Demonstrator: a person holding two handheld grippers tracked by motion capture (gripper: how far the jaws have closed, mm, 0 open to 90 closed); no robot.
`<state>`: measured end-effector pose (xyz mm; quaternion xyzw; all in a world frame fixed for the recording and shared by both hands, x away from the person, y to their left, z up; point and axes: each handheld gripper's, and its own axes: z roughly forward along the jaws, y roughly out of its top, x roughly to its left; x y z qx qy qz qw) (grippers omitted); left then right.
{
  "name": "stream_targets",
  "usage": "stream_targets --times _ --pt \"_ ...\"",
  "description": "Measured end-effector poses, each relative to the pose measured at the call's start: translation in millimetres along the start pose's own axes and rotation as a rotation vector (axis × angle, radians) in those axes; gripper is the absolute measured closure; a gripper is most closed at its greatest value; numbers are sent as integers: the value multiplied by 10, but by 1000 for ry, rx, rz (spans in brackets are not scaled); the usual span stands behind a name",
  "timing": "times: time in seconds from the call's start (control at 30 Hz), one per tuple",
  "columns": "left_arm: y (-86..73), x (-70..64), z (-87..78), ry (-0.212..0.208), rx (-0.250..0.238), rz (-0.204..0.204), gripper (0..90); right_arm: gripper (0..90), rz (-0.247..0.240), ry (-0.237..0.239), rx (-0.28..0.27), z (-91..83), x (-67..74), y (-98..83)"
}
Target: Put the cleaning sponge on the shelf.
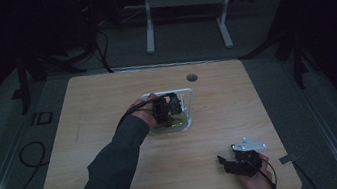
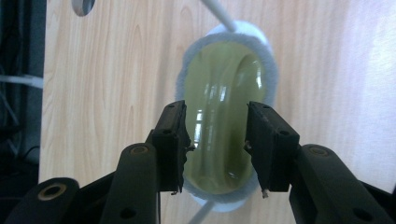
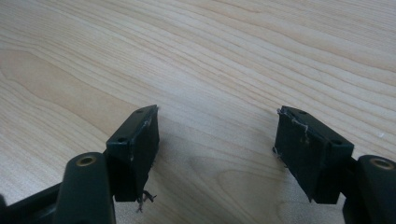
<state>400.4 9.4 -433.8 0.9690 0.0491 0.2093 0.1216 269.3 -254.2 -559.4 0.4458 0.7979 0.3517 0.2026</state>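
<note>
On the wooden worktop [image 1: 108, 113], a clear glass container [image 1: 187, 117] with a white wire frame sits just on the near side of the round cable hole [image 1: 192, 77]. The left hand-held gripper [image 1: 167, 106] is held right over this container, the person's left hand [image 1: 143, 112] and dark sleeve reaching in from the near-left.

In the left gripper view the container [image 2: 224, 93] shows as a rounded yellow-green glass form with a pale frosted rim, a thin white rod [image 2: 219, 14] crossing its far end. The left hand-held gripper [image 2: 217, 144] has its jaws apart, one on each side of the glass; whether the pads press on it I cannot tell.

The right hand-held gripper [image 1: 227, 161] lies well apart from the container, toward the near-right corner of the worktop, in the person's right hand [image 1: 258, 182]. In the right gripper view, this hand-held gripper [image 3: 217, 149] has its jaws wide apart with bare wood grain [image 3: 210, 56] between them.
</note>
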Motion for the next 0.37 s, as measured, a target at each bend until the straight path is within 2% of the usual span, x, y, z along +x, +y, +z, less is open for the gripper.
stream_targets --times 0.13,0.37 --pt "-40 -13 -125 -30 -46 -21 592 299 1 0 0 0 0 0" --pt "-145 -56 -388 -71 -136 -93 591 299 0 0 1 0 0 0"
